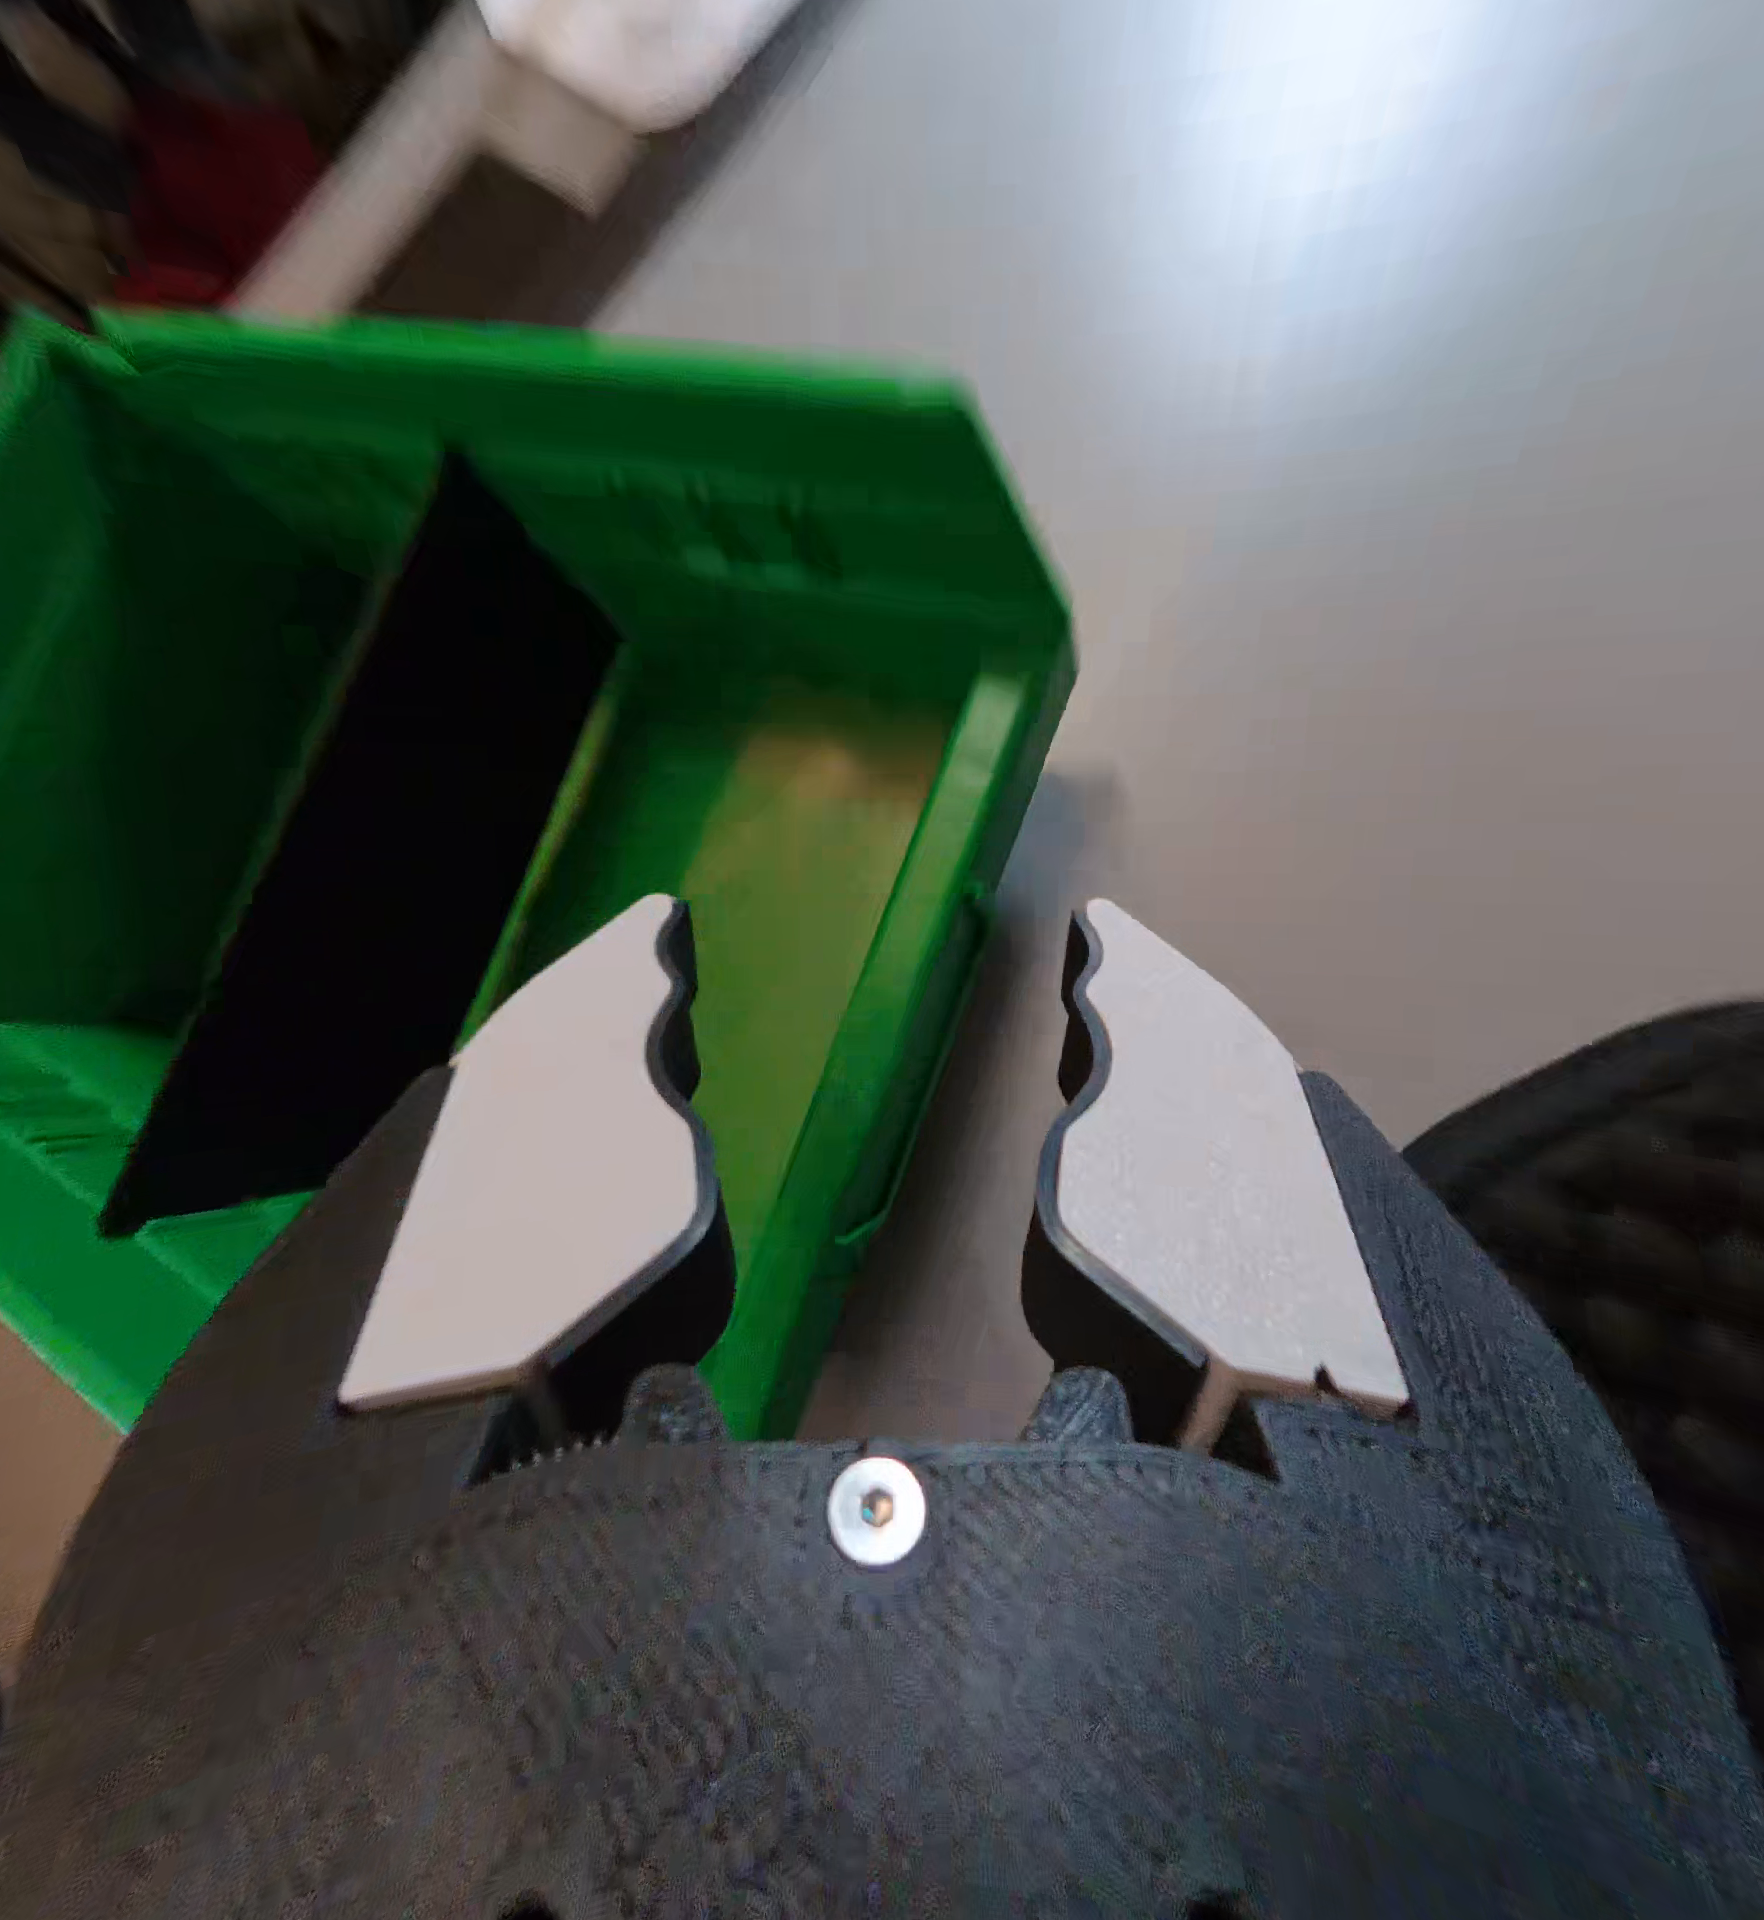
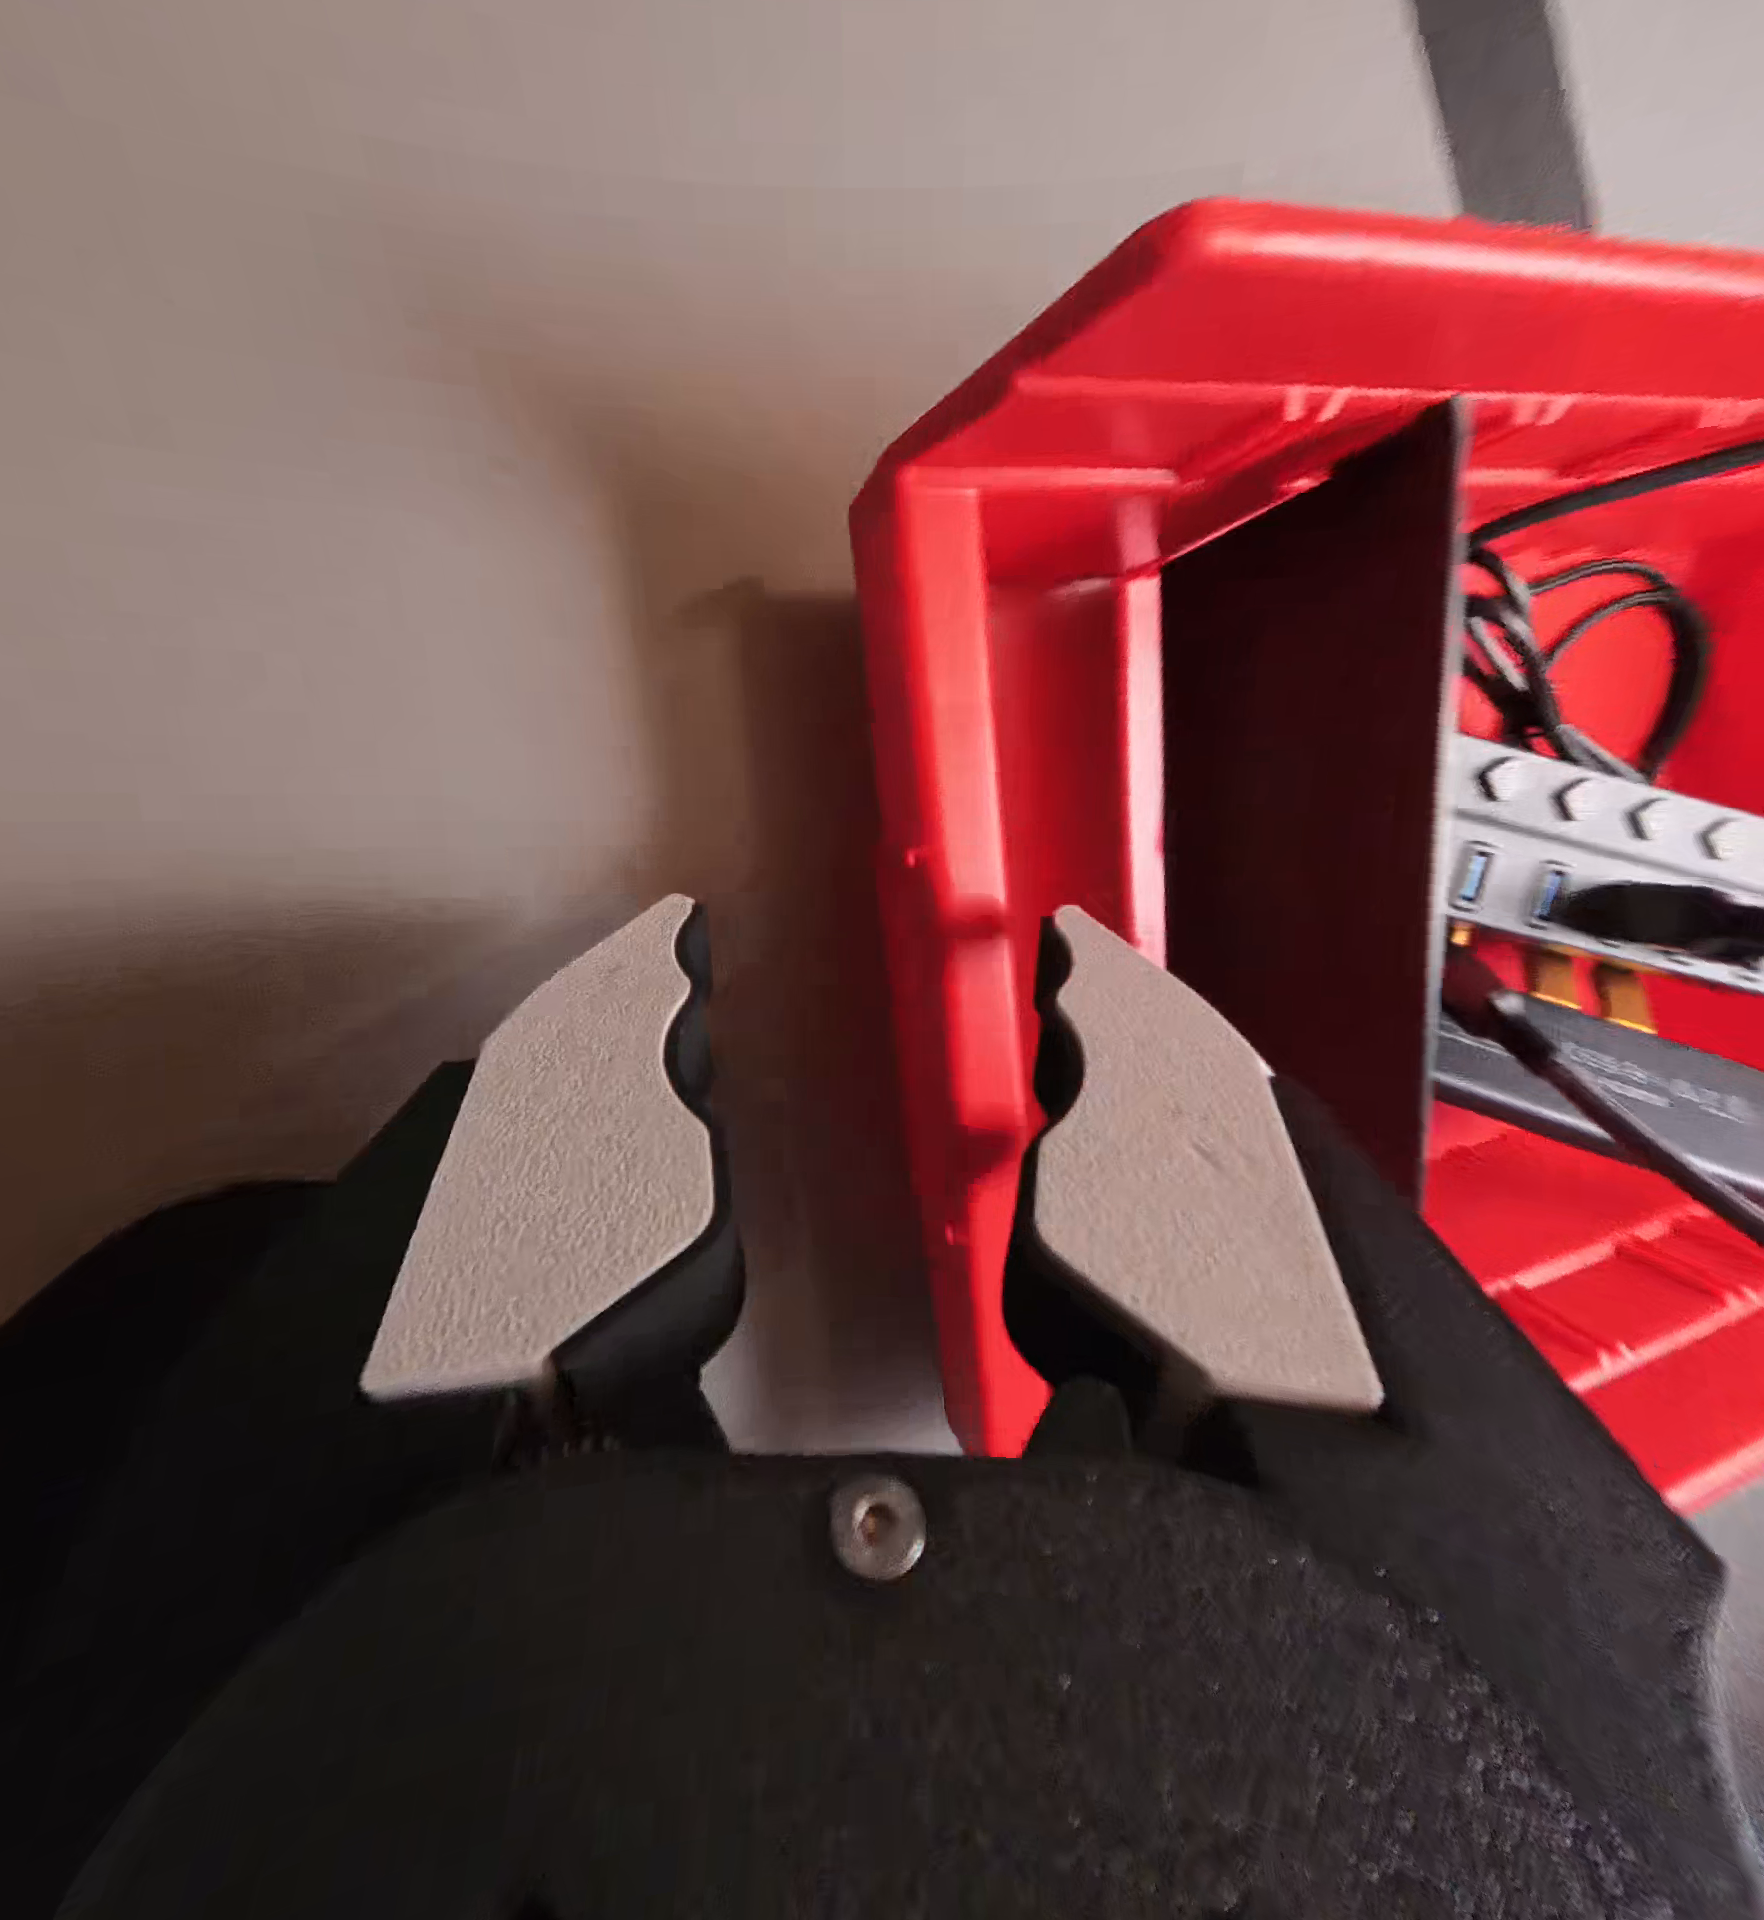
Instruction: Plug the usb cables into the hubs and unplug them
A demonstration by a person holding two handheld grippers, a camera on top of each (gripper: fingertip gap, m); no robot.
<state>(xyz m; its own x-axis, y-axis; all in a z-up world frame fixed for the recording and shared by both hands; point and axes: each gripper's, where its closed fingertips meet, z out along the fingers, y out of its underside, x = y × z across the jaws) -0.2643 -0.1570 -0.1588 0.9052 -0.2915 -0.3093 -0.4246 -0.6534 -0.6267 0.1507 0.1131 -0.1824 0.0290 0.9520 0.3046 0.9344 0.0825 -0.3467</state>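
In the right wrist view a red bin with a dark divider holds a silver USB hub, a flat grey hub and tangled black cables. My right gripper is open and empty, straddling the bin's left wall. In the left wrist view a green bin with a black divider shows nothing in its compartments. My left gripper is open and empty above the bin's right wall.
Both bins stand on a pale grey table. A black rounded part shows at the lower right of the left wrist view. A dark strip runs behind the red bin. Blurred furniture lies beyond the table edge.
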